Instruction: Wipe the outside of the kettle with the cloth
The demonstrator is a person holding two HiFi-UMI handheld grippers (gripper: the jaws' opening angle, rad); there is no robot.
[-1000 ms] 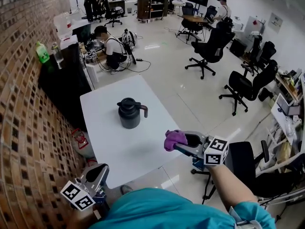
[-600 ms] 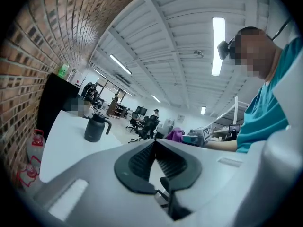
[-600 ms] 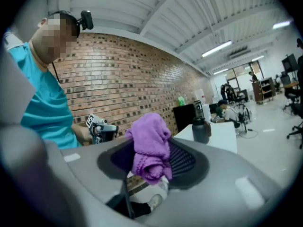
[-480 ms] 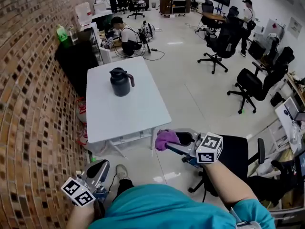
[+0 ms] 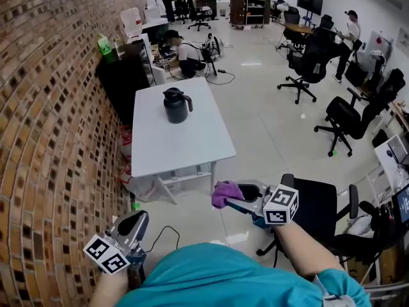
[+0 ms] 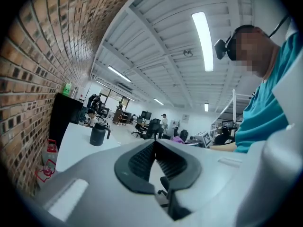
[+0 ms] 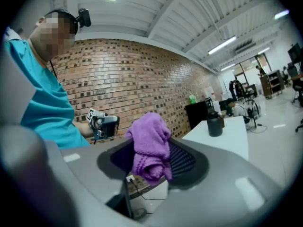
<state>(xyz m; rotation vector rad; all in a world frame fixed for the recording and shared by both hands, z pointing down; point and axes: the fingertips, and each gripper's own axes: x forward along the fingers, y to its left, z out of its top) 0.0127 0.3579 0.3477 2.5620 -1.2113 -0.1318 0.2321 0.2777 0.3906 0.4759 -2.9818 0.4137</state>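
Table and kettle farther off now; right gripper jaws clamped on cloth, left gripper jaws together.

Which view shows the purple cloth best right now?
The right gripper view: the cloth sits large at centre, bunched and pinched in the right gripper. The head view shows it small at that gripper's tip; the left gripper view shows only a distant purple speck.

Teal short-sleeved top in shot.
Grey shells on left hand-held gripper and right hand-held gripper, black-and-white marker cubes, dark ribbed pads.
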